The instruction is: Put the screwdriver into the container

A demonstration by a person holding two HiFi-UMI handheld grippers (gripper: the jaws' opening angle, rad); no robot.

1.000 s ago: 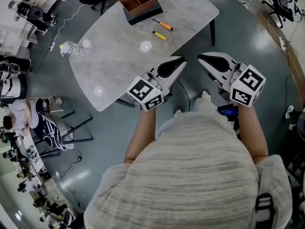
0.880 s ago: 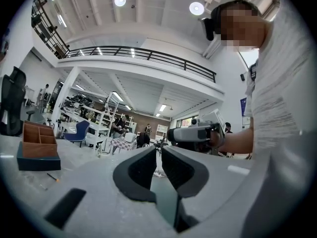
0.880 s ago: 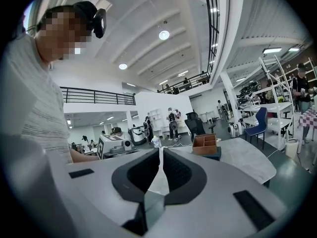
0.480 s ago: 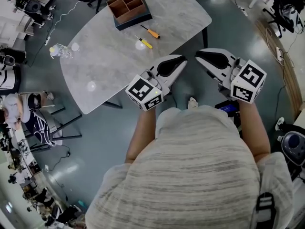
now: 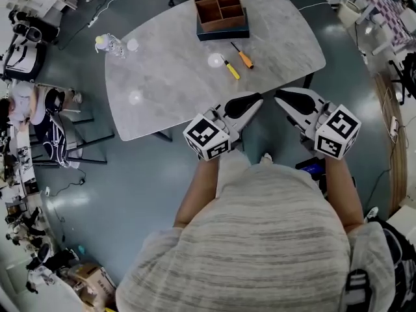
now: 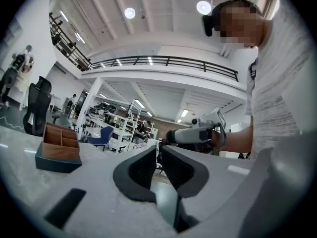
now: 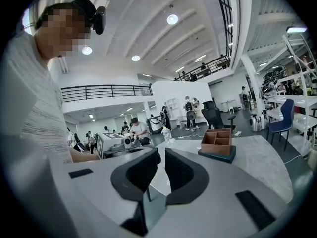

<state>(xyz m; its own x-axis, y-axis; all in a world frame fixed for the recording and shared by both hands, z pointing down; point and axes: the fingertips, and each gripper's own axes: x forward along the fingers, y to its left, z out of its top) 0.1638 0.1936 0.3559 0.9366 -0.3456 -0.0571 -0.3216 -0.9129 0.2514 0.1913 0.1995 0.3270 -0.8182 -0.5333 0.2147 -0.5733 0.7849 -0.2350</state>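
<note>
The task is barely starting, judging by how things are lying: the person is holding the left gripper (image 5: 255, 100) and the right gripper (image 5: 281, 97) off the near edge of the table (image 5: 162, 83), each with its jaws closed together on nothing. An orange-handled screwdriver (image 5: 244, 57) and a yellow-handled screwdriver (image 5: 229, 68) are lying side by side on the tabletop just in front of the container (image 5: 223, 34), where no tool is showing; reaching, gripping, carrying and dropping in are all remaining.

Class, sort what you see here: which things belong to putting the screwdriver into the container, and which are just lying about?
Job: orange-handled screwdriver, yellow-handled screwdriver, container, left gripper, right gripper (both shut, empty).
Lying about: small bottle near a corner of the table.
</note>
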